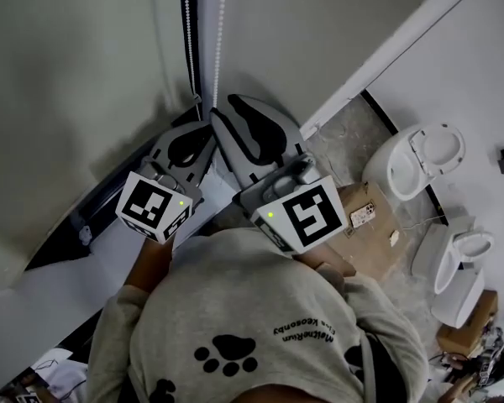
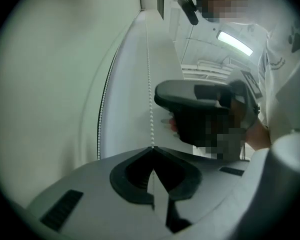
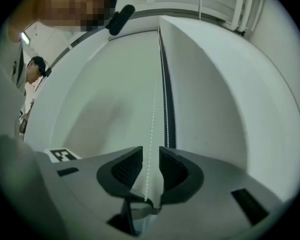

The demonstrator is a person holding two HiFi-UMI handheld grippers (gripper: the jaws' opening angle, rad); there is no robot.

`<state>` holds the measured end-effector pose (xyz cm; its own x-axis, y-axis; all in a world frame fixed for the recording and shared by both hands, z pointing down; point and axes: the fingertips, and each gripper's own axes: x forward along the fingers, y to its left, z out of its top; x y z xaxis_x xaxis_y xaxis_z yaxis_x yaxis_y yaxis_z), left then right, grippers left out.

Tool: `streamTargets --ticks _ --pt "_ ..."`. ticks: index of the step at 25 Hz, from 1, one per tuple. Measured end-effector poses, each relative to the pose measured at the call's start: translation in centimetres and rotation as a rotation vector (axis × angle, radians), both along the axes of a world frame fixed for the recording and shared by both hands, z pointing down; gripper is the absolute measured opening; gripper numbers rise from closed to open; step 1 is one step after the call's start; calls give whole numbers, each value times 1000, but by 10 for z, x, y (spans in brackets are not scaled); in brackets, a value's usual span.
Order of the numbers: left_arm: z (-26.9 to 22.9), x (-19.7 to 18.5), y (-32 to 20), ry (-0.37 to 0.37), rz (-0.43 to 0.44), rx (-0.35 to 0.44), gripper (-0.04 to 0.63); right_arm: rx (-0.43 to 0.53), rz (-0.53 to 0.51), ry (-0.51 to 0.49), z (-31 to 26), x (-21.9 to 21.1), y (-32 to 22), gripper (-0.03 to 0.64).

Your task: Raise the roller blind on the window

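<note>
The left gripper view shows the left tool (image 2: 151, 149) pinched shut on the bead chain (image 2: 149, 84); the right gripper view shows the right tool (image 3: 150, 156) parted, a strand running loose between its jaws before the roller blind (image 3: 105, 99); the head view shows only both tools' backs, side by side.

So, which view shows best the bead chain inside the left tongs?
The left gripper view: the bead chain runs straight into the shut left tongs. The head view shows only chain above the tongs. The right gripper view shows chain passing between the open right tongs.
</note>
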<state>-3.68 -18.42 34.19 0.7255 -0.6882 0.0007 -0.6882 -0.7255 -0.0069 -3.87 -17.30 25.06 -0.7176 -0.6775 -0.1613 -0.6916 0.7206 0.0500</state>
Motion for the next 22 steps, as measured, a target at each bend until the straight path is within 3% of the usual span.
streamTargets --ticks 4,7,17,22 --pt "7 -2 7 63 -8 -34 8 -35 -83 -8 -15 -5 -5 96" --pt "5 -4 8 50 -25 -24 8 -24 -134 20 -28 -11 -4 95" --pt "6 -7 13 75 -44 -30 8 26 -164 74 -60 -26 -9 27" --pt "8 -9 13 83 -58 -25 6 11 -186 31 -58 -24 -6 12"
